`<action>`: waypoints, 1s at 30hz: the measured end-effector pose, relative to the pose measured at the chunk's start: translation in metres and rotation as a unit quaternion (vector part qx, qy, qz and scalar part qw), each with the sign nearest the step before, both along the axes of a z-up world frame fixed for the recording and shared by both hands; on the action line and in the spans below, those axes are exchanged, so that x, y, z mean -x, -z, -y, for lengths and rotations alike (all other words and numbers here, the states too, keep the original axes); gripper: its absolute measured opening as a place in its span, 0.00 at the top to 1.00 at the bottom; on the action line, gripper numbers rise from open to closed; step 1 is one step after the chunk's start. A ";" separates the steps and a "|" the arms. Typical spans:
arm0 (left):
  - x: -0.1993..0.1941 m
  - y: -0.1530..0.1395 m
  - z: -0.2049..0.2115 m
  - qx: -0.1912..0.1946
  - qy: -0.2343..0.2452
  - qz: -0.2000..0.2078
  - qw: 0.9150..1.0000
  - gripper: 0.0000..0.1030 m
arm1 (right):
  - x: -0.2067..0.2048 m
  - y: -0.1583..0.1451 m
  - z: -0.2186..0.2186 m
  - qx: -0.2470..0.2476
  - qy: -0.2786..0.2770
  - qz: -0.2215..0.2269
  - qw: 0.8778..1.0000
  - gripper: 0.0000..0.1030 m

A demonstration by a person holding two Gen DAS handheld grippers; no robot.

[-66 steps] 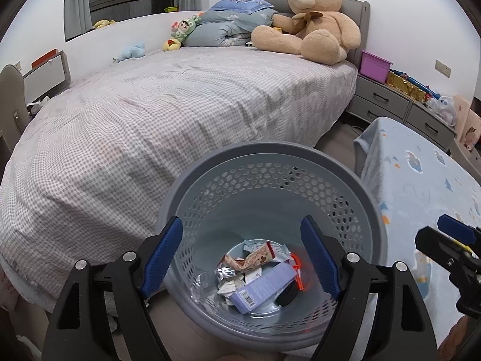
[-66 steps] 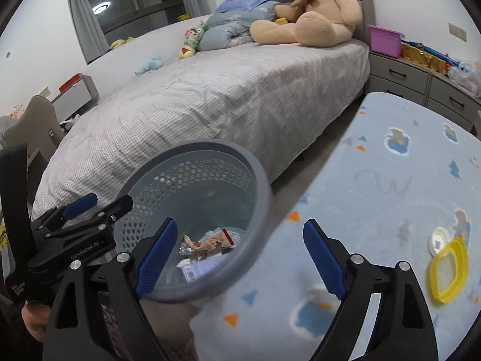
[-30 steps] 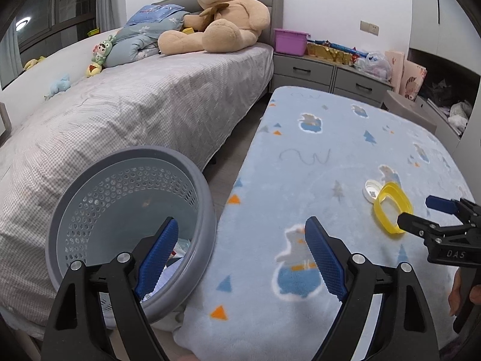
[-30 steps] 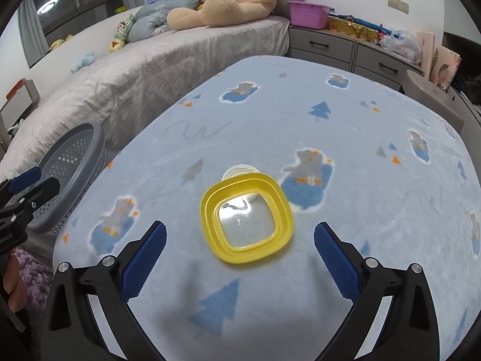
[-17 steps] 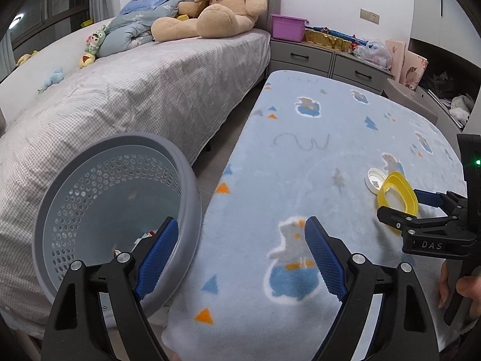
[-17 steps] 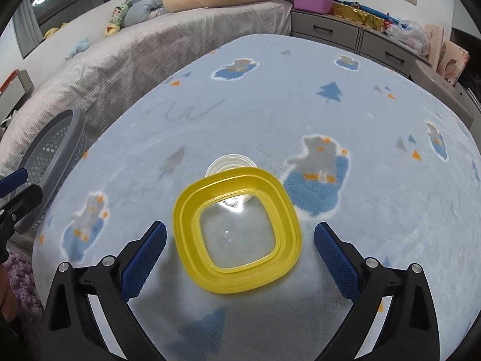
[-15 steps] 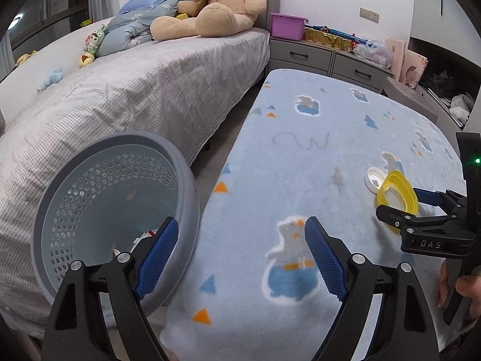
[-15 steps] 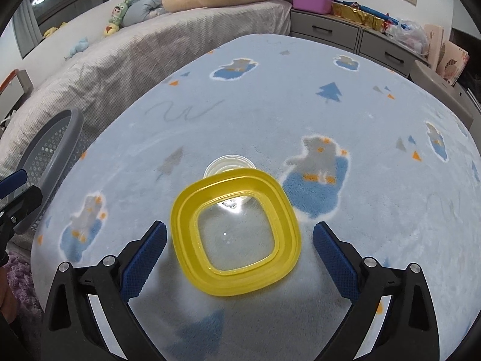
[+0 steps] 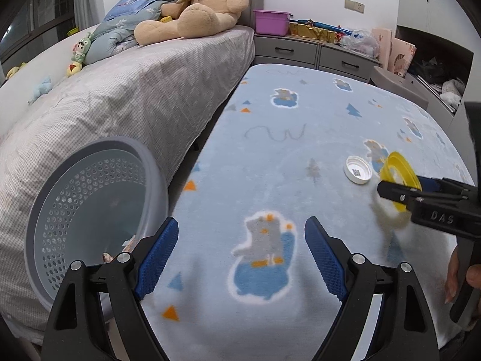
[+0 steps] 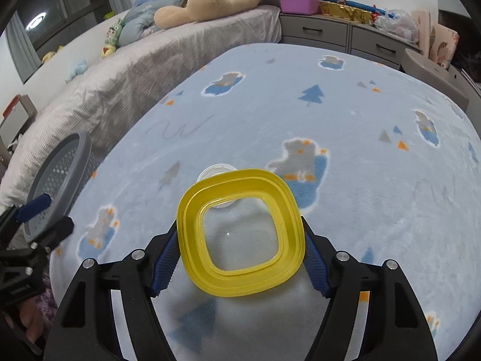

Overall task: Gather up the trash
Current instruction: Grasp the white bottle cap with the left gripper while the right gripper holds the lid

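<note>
My right gripper is shut on a yellow square container lid with a clear centre and holds it tilted above the blue blanket. The lid also shows in the left wrist view, held by the right gripper. A small white bottle cap lies on the blanket just beyond it; it peeks out behind the lid in the right wrist view. My left gripper is open and empty over the blanket's near edge. The grey perforated trash basket with wrappers inside sits left of it.
A bed with a grey checked cover runs along the left, with a big teddy bear and small plush toys at its head. Grey drawers with a purple bin and clutter stand at the back. The basket is between bed and blanket.
My right gripper has closed on the yellow lid and lifted it off the blanket. My left gripper swung from above the basket to the blanket's edge and stayed open.
</note>
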State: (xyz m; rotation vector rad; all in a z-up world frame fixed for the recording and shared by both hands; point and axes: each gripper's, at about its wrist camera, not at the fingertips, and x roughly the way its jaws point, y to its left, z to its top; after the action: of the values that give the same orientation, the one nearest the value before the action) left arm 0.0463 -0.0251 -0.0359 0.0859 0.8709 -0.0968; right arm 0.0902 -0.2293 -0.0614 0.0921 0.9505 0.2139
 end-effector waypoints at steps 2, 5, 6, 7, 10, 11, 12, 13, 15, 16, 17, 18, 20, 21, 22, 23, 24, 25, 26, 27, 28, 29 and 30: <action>0.000 0.000 0.008 0.000 0.009 -0.001 1.000 0.20 | 0.003 -0.005 0.007 -0.002 0.007 0.006 1.000 0.32; -0.001 -0.001 0.025 -0.004 0.022 -0.001 1.000 0.20 | 0.009 -0.010 0.023 -0.006 0.019 0.013 1.000 0.32; -0.003 -0.001 0.033 -0.005 0.028 -0.002 1.000 0.20 | 0.012 -0.012 0.029 -0.008 0.025 0.014 1.000 0.32; -0.004 0.000 0.038 -0.005 0.033 -0.003 0.999 0.20 | 0.014 -0.013 0.036 -0.011 0.031 0.014 0.999 0.32; -0.011 0.001 0.061 -0.006 0.048 -0.006 0.999 0.20 | 0.018 -0.014 0.055 -0.016 0.049 0.014 0.999 0.32; -0.015 0.002 0.070 -0.007 0.054 -0.005 0.998 0.20 | 0.019 -0.014 0.062 -0.018 0.055 0.014 0.998 0.32; -0.018 0.002 0.078 -0.008 0.059 -0.005 0.998 0.20 | 0.020 -0.014 0.067 -0.020 0.059 0.014 0.998 0.32; -0.022 0.003 0.085 -0.009 0.063 -0.006 0.998 0.20 | 0.022 -0.015 0.074 -0.024 0.065 0.015 0.998 0.32; -0.031 0.007 0.098 -0.009 0.067 -0.012 0.998 0.20 | 0.023 -0.018 0.085 -0.033 0.075 0.016 0.997 0.32; -0.038 0.010 0.105 -0.008 0.069 -0.018 0.997 0.20 | 0.023 -0.018 0.089 -0.036 0.078 0.017 0.996 0.32; -0.042 0.012 0.110 -0.007 0.071 -0.021 0.997 0.20 | 0.023 -0.020 0.093 -0.040 0.081 0.018 0.996 0.32; -0.048 0.015 0.116 -0.009 0.071 -0.025 0.997 0.20 | 0.023 -0.021 0.095 -0.042 0.083 0.019 0.995 0.32; -0.056 0.020 0.123 -0.016 0.069 -0.031 0.997 0.20 | 0.023 -0.024 0.101 -0.047 0.085 0.022 0.995 0.32; -0.061 0.023 0.126 -0.017 0.068 -0.034 0.997 0.20 | 0.023 -0.025 0.103 -0.051 0.087 0.023 0.995 0.32; -0.066 0.026 0.129 -0.019 0.068 -0.039 0.997 0.20 | 0.022 -0.026 0.105 -0.053 0.087 0.024 0.994 0.32; -0.069 0.028 0.131 -0.020 0.068 -0.042 0.997 0.20 | 0.022 -0.026 0.107 -0.054 0.088 0.025 0.994 0.32; -0.072 0.030 0.133 -0.021 0.069 -0.044 0.996 0.20 | 0.021 -0.026 0.109 -0.055 0.089 0.025 0.994 0.32; -0.075 0.032 0.136 -0.024 0.069 -0.045 0.996 0.20 | 0.020 -0.027 0.110 -0.056 0.089 0.026 0.994 0.32; -0.078 0.035 0.139 -0.028 0.069 -0.046 0.996 0.20 | 0.020 -0.027 0.112 -0.058 0.090 0.026 0.994 0.32; -0.080 0.037 0.142 -0.031 0.070 -0.047 0.996 0.20 | 0.019 -0.027 0.114 -0.061 0.091 0.026 0.994 0.32; -0.083 0.038 0.143 -0.031 0.070 -0.048 0.996 0.20 | 0.019 -0.027 0.116 -0.062 0.092 0.025 0.993 0.32; -0.085 0.040 0.145 -0.032 0.070 -0.049 0.996 0.20 | 0.019 -0.027 0.117 -0.063 0.093 0.025 0.993 0.32; -0.087 0.041 0.146 -0.033 0.071 -0.050 0.996 0.20 | 0.020 -0.027 0.118 -0.064 0.094 0.025 0.993 0.32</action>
State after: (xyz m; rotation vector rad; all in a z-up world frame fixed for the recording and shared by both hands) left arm 0.1334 -0.1713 -0.0765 0.2058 0.9669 -0.2062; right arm 0.0705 -0.3474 -0.0348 0.2924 0.8720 0.1026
